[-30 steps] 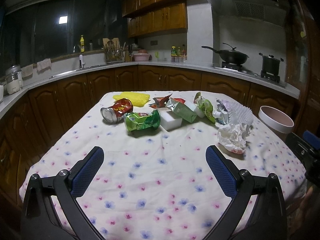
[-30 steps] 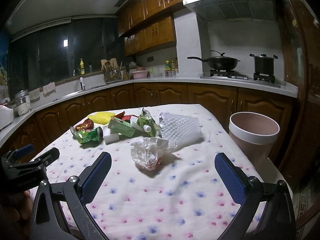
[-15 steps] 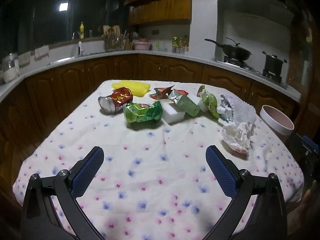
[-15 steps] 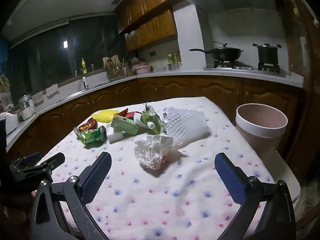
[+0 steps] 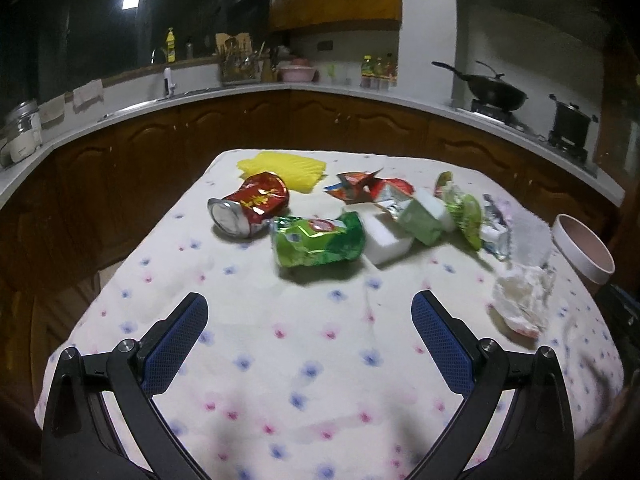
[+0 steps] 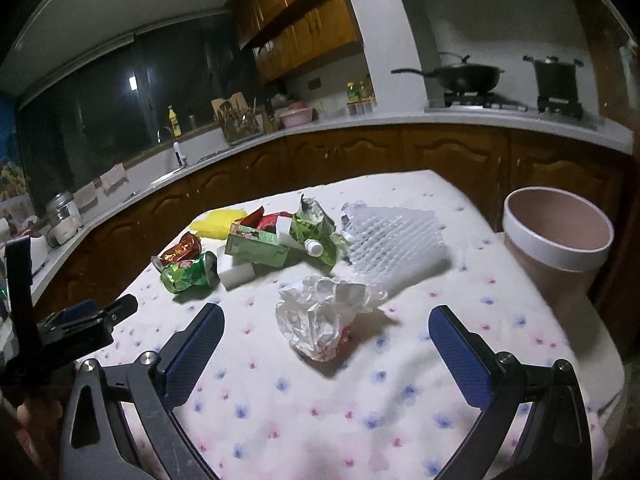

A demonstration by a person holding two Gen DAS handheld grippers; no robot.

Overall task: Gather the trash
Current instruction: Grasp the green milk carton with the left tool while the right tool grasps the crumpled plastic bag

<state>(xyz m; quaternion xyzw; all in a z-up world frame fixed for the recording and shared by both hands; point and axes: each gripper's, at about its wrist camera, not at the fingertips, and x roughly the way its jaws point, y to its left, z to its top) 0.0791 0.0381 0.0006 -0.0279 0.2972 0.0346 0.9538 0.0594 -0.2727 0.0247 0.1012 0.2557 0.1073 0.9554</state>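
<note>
Now both tools hover above the table (image 6: 400, 420), nothing gripped. The right hand-held gripper (image 6: 326, 344), fingers spread wide, faces the crumpled white wrapper (image 6: 324, 320) lying near the middle, with the pink bin (image 6: 558, 256) off the right edge. That wad looks feather-light and soft; it should squash, so pinching across its bulk seems best. The left hand-held gripper (image 5: 310, 332), also agape, points at the crushed green can (image 5: 318, 240): thin, slick, dented metal, best taken across its flattened waist.

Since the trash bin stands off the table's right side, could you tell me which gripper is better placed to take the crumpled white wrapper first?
Right. The right gripper is open with the crumpled white wrapper between its fingers, trash bin near.
</note>
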